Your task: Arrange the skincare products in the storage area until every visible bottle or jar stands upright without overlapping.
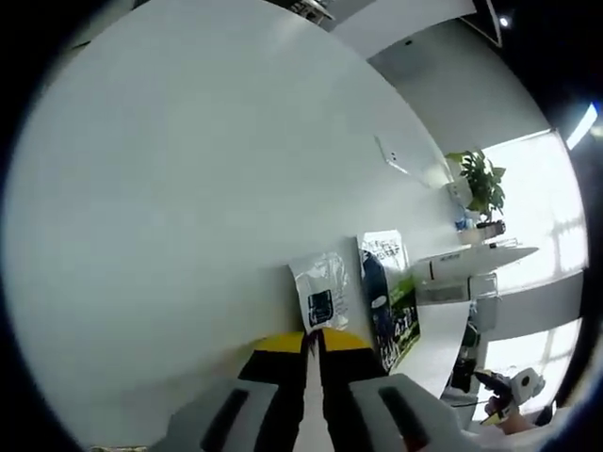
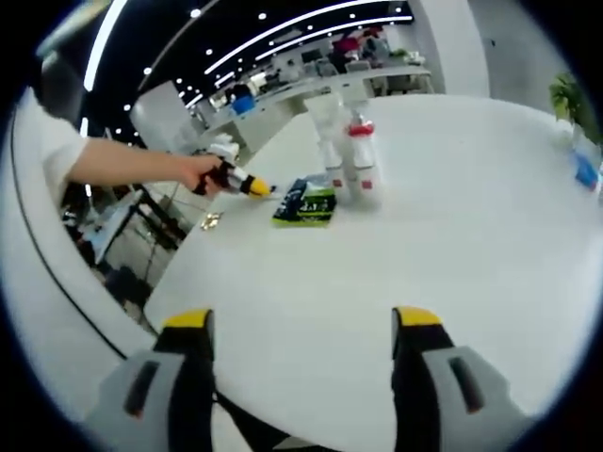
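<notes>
The left gripper (image 1: pixel 314 353), jaws together, noses a flat packet (image 1: pixel 322 290) near the table (image 1: pixel 170 235) edge, while the right gripper (image 2: pixel 303 330) waits apart, facing two upright bottles (image 2: pixel 350 155).

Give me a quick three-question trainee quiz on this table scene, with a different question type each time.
1. True or false: the right gripper is open, facing the white table.
2. Multiple choice: the bottles beside the green packet are A) upright B) lying flat C) stacked.
3. Fill in: the jaws of the left gripper are ____.
Key: 1 true; 2 A; 3 shut.
</notes>
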